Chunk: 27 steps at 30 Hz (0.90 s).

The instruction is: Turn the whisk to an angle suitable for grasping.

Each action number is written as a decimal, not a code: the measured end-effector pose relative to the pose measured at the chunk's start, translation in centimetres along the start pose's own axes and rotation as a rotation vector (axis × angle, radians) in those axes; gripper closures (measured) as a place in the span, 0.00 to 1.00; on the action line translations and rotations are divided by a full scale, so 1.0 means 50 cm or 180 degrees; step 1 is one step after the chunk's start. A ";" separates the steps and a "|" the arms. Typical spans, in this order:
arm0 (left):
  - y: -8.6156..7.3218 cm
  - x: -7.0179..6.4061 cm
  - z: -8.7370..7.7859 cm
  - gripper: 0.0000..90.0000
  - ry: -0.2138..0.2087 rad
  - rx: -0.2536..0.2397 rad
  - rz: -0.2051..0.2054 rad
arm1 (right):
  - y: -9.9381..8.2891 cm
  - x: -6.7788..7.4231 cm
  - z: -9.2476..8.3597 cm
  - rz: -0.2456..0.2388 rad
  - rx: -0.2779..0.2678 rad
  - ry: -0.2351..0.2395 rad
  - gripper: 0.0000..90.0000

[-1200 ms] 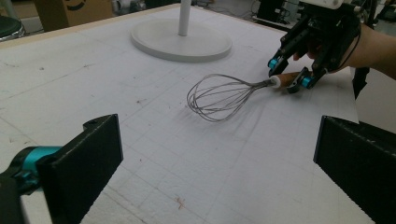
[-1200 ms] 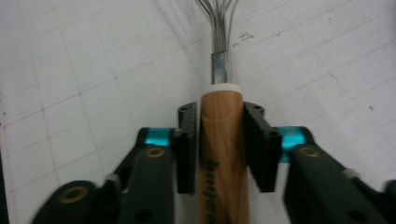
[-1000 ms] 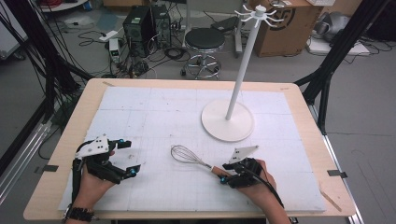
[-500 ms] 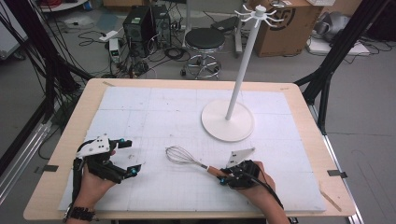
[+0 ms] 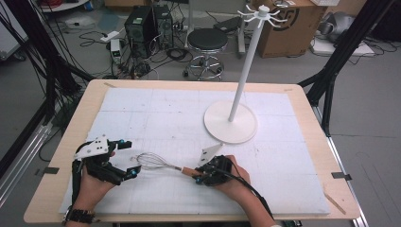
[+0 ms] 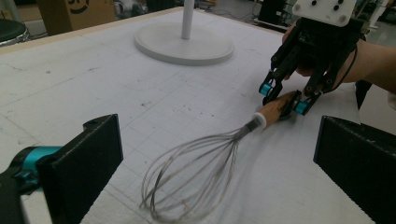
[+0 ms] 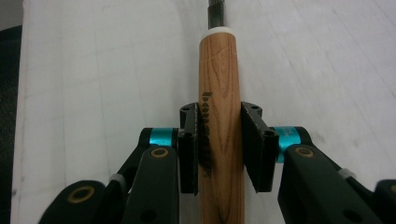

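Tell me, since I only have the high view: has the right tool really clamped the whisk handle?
Observer: Yes. In the right gripper view both pads press the wooden handle of the whisk; the right tool is shut on it.
Operator: Where on the handle?
Observer: Well back from the white collar, over dark printed lettering.
Operator: And the left tool?
Observer: The left tool is open, jaws wide apart, with the wire loops lying on the mat between and ahead of them, untouched.

whisk (image 5: 156, 162) on table (image 5: 302, 106), between both hand-held grippers, stand (image 5: 231, 122) behind
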<state>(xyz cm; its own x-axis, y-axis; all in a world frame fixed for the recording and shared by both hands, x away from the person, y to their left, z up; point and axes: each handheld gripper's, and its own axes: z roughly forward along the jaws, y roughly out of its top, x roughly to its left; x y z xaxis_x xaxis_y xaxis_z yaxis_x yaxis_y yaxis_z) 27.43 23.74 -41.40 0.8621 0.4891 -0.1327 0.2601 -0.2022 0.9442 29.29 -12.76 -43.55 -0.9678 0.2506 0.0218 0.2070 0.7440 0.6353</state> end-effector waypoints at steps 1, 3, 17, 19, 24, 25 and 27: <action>0.000 0.001 -0.001 0.02 0.0000 0.0004 0.0000 | 0.008 0.002 0.007 -0.0023 0.0015 0.0021 0.78; 0.001 0.001 -0.003 0.02 0.0008 -0.0013 -0.0007 | 0.023 0.004 0.019 -0.0064 0.0023 0.0044 0.78; 0.002 0.002 -0.013 0.02 0.0041 -0.0048 -0.0007 | 0.023 0.017 0.003 -0.0049 -0.0030 -0.0126 0.57; 0.002 0.002 -0.012 0.02 0.0030 -0.0039 -0.0005 | 0.003 0.017 -0.012 -0.0019 -0.0003 -0.0155 0.57; 0.004 -0.001 -0.010 0.02 0.0025 -0.0037 -0.0003 | -0.035 0.006 -0.025 0.0140 -0.0019 -0.0163 0.65; 0.004 -0.002 -0.010 0.02 0.0017 -0.0041 0.0001 | -0.039 0.005 -0.026 0.0154 -0.0052 -0.0137 0.66; 0.005 -0.003 -0.008 0.02 0.0019 -0.0027 0.0004 | -0.038 0.007 -0.024 0.0084 -0.0055 -0.0128 0.72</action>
<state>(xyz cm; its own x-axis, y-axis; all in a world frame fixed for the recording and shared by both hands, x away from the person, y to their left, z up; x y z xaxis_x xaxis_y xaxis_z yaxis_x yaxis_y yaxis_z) 27.17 23.94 -41.05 0.8598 0.4939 -0.1297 0.2553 -0.1957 0.9468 28.38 -14.85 -43.82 -0.9555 0.2949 0.0079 0.2294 0.7261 0.6482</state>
